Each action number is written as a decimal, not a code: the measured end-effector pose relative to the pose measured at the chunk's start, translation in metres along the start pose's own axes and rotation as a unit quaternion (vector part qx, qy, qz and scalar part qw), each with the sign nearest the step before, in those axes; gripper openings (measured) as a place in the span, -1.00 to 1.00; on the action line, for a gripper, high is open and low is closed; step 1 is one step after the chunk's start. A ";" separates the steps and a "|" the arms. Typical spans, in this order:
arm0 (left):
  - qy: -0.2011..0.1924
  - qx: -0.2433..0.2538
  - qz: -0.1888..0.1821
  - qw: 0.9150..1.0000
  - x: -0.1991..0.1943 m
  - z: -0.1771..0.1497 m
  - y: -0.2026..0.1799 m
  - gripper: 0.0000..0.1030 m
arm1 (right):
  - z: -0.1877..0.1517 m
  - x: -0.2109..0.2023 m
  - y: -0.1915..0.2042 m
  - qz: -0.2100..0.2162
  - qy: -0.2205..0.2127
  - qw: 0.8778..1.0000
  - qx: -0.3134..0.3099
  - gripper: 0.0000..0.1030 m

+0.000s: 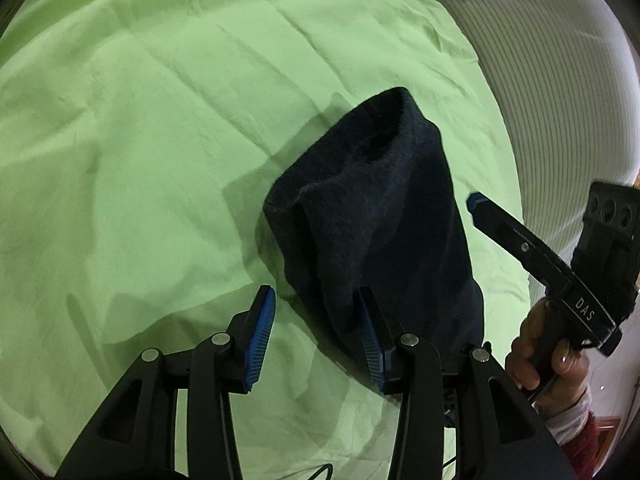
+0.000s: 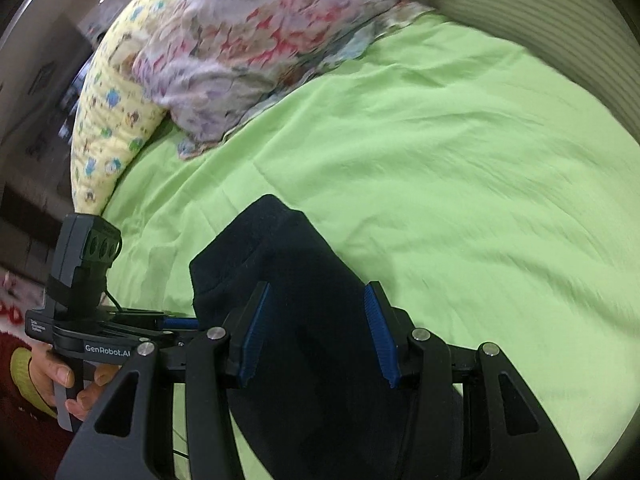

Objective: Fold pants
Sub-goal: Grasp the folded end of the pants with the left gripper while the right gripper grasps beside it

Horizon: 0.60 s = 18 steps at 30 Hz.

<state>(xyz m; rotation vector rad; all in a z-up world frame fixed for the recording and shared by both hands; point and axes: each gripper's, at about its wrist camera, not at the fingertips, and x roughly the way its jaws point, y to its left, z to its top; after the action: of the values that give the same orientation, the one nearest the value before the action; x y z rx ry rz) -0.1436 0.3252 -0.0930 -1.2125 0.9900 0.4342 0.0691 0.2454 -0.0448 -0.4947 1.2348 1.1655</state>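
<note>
Dark navy pants (image 1: 372, 216) lie folded into a narrow bundle on a light green bedsheet (image 1: 160, 120). My left gripper (image 1: 316, 300) is open just over the sheet, its right finger against the bundle's near left edge. The right gripper (image 1: 476, 202) shows at the right of the left wrist view, held by a hand, beside the pants. In the right wrist view the right gripper (image 2: 318, 292) is open with its blue pads on either side of the pants (image 2: 296, 280), hovering over them. The left gripper (image 2: 180, 322) shows at the left there, by the pants' edge.
Floral and yellow patterned pillows (image 2: 224, 52) lie at the head of the bed. A striped pale headboard or wall (image 1: 560, 80) runs along the right side. The green sheet (image 2: 440, 180) spreads wide around the pants.
</note>
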 end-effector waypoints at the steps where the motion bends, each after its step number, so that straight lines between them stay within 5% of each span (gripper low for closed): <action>1: -0.002 -0.001 0.001 1.000 0.001 0.001 0.001 -0.18 | 0.004 0.007 0.000 0.002 0.010 1.000 -0.010 -0.04; 10: -0.014 0.002 0.008 1.000 0.009 0.004 0.001 -0.23 | 0.027 0.048 0.000 0.025 0.078 0.995 -0.052 -0.06; 13: -0.017 0.014 0.008 1.000 0.011 0.006 -0.001 -0.41 | 0.026 0.055 0.001 0.033 0.088 0.994 -0.052 -0.38; 18: -0.008 0.046 -0.004 0.999 0.007 0.011 -0.015 -0.66 | 0.018 0.042 0.000 0.036 0.056 0.997 -0.026 -0.60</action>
<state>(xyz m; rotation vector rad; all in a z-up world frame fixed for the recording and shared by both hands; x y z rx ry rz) -0.1247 0.3288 -0.0900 -1.1281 0.9816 0.3874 0.0734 0.2769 -0.0769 -0.5642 1.3314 1.2473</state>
